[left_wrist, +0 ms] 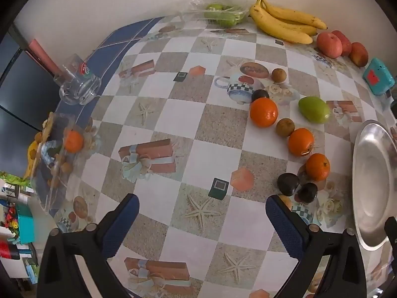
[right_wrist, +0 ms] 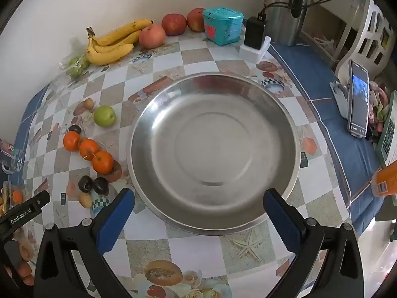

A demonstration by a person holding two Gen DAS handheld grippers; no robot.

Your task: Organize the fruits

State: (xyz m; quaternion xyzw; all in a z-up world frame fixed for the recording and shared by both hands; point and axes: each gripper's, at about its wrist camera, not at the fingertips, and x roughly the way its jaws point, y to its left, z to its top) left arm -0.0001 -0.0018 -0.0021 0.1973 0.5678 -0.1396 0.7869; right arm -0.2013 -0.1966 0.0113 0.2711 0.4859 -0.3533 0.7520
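Note:
An empty steel bowl (right_wrist: 213,149) sits on the patterned table; its rim shows in the left wrist view (left_wrist: 372,183). Left of it lie three oranges (right_wrist: 88,149) (left_wrist: 263,112), a green fruit (right_wrist: 104,116) (left_wrist: 314,109), two dark plums (right_wrist: 93,185) (left_wrist: 296,187) and small brown fruits (left_wrist: 285,127). Bananas (right_wrist: 111,42) (left_wrist: 285,22) and red apples (right_wrist: 162,29) (left_wrist: 340,44) lie along the wall. My left gripper (left_wrist: 202,207) is open and empty, hovering over the table left of the plums. My right gripper (right_wrist: 198,203) is open and empty at the bowl's near rim.
A bag of green fruit (left_wrist: 220,15) lies by the wall. A teal box (right_wrist: 222,26), a charger (right_wrist: 254,37), a kettle (right_wrist: 285,10) and a phone on a stand (right_wrist: 357,99) stand at the back right. A glass mug (left_wrist: 78,84) and a clear package (left_wrist: 59,154) sit at the left edge.

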